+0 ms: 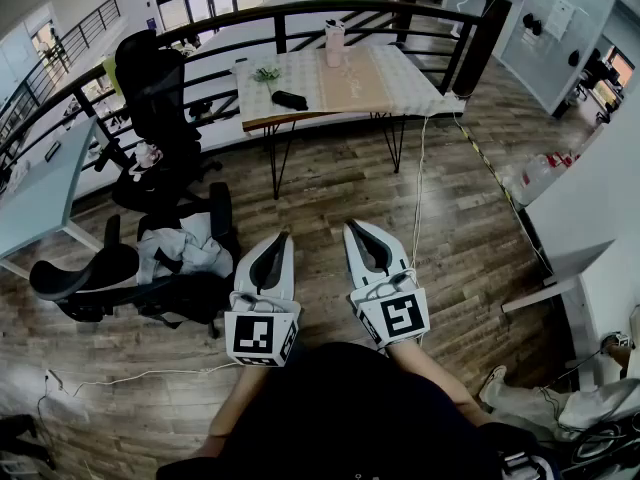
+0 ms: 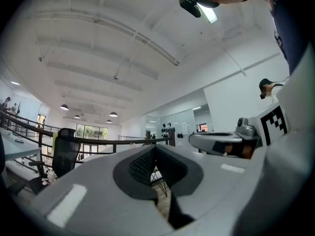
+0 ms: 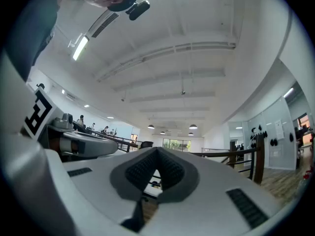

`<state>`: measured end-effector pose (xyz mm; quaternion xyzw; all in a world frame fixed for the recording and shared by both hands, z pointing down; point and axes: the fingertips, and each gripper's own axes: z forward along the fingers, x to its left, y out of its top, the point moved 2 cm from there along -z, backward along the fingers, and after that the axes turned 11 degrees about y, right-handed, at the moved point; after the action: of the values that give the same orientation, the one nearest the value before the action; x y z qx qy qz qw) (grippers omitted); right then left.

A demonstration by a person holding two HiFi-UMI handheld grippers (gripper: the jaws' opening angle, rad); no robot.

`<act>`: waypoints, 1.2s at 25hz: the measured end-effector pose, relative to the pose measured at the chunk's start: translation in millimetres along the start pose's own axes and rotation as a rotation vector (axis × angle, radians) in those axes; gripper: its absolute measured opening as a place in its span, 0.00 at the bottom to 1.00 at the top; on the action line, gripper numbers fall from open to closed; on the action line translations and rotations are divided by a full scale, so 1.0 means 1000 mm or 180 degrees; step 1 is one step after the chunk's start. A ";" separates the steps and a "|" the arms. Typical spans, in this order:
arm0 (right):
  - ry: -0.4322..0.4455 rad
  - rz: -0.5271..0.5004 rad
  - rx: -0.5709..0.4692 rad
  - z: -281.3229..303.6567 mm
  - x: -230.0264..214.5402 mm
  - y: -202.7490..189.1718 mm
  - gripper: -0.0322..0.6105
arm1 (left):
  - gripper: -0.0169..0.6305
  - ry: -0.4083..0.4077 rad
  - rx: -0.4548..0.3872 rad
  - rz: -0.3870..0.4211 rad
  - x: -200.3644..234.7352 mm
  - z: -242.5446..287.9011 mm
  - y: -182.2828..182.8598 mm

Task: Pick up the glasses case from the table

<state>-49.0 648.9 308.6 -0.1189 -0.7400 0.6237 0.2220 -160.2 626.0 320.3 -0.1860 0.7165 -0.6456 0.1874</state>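
glasses case (image 1: 290,100) on table (image 1: 400,90) | beside: plant (image 1: 267,72), tumbler (image 1: 334,43) | left: black chair (image 1: 150,83)

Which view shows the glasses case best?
Head view: the glasses case lies unobstructed on the table. Both gripper views catch only a sliver of table; the case can't be made out there.

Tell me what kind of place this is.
Probably an open-plan office on a raised level: black office chairs stand beside a pale desk, and a black railing runs along the edge of the wood floor.
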 end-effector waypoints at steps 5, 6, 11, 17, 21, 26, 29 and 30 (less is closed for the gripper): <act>-0.0039 0.0011 -0.0029 0.000 -0.012 -0.005 0.06 | 0.05 -0.0061 0.0008 0.0022 -0.009 0.010 -0.002; -0.0029 0.0009 -0.0039 0.000 -0.014 -0.007 0.06 | 0.05 -0.0067 0.0018 0.0016 -0.011 0.012 -0.003; 0.0055 0.0178 0.0009 -0.001 -0.020 -0.020 0.07 | 0.05 -0.0114 0.0112 0.0010 -0.021 0.016 -0.012; 0.0163 0.0254 0.0102 0.020 -0.029 -0.043 0.07 | 0.05 -0.0055 0.0279 -0.0019 -0.005 0.037 -0.031; 0.0160 0.0326 0.0195 0.048 -0.048 -0.065 0.15 | 0.05 -0.0093 0.0292 -0.0005 0.008 0.073 -0.040; 0.0190 0.0261 0.0221 0.103 -0.083 -0.084 0.19 | 0.05 -0.0075 0.0281 -0.0071 0.036 0.139 -0.051; 0.0195 0.0284 0.0246 0.150 -0.105 -0.093 0.20 | 0.05 -0.0069 0.0256 -0.0058 0.062 0.184 -0.051; 0.0196 0.0294 0.0235 0.166 -0.112 -0.095 0.20 | 0.05 -0.0049 0.0257 -0.0045 0.072 0.199 -0.051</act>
<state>-20.8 434.9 360.4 -0.1638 -0.7030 0.6562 0.2199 -120.1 414.1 350.2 -0.1883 0.6871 -0.6739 0.1957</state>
